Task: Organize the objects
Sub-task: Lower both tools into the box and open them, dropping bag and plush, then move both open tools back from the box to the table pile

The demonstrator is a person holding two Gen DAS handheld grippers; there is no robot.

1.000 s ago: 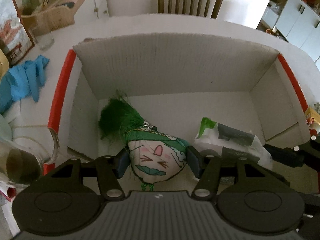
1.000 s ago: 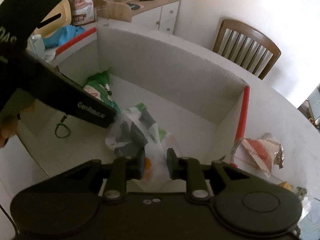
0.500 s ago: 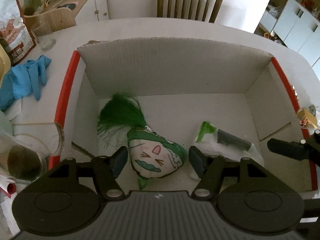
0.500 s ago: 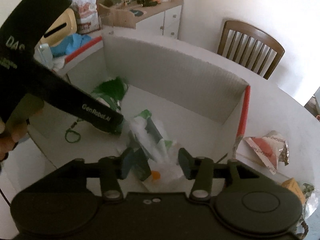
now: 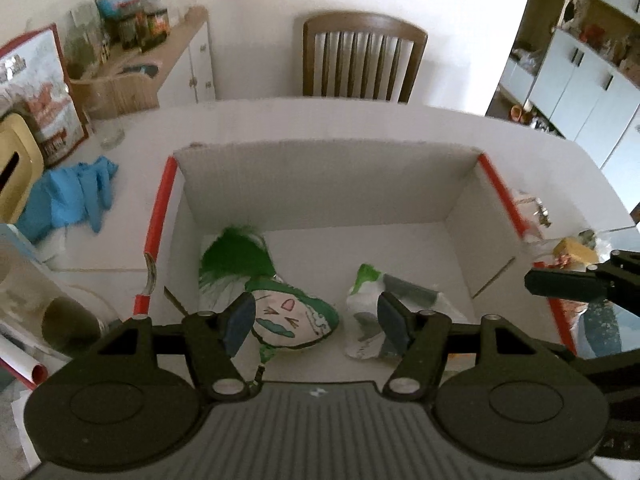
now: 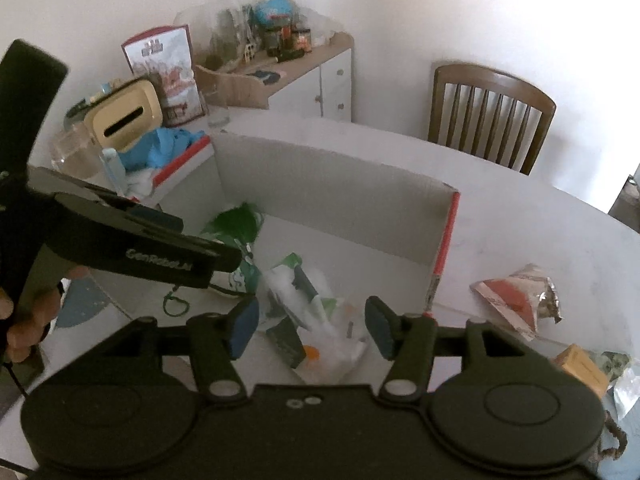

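Note:
An open white cardboard box [image 5: 320, 184] with red-taped edges stands on the white table. On its floor lie a plush toy [image 5: 288, 318] with a drawn face and a green tuft, and a white-and-green plastic packet [image 5: 404, 288]. My left gripper [image 5: 316, 322] hangs open above the plush, its pads clear of it. My right gripper [image 6: 311, 328] hovers over the packet [image 6: 288, 284]; its jaws are opening and nothing is pressed between them. In the right wrist view the left gripper's body [image 6: 160, 256] hides most of the plush, leaving only the tuft [image 6: 236, 222] showing.
Right of the box lie a crumpled red snack wrapper [image 6: 516, 300] and a small yellow carton [image 6: 580, 364]. To its left are blue gloves [image 5: 76, 196], a glass jar [image 5: 68, 316] and a cream tissue box [image 6: 124, 116]. A wooden chair [image 5: 360, 60] stands behind the table.
Both grippers rose and drew back from the box floor. The right jaws opened off the packet, which stayed lying in the box. The left jaws widened off the plush.

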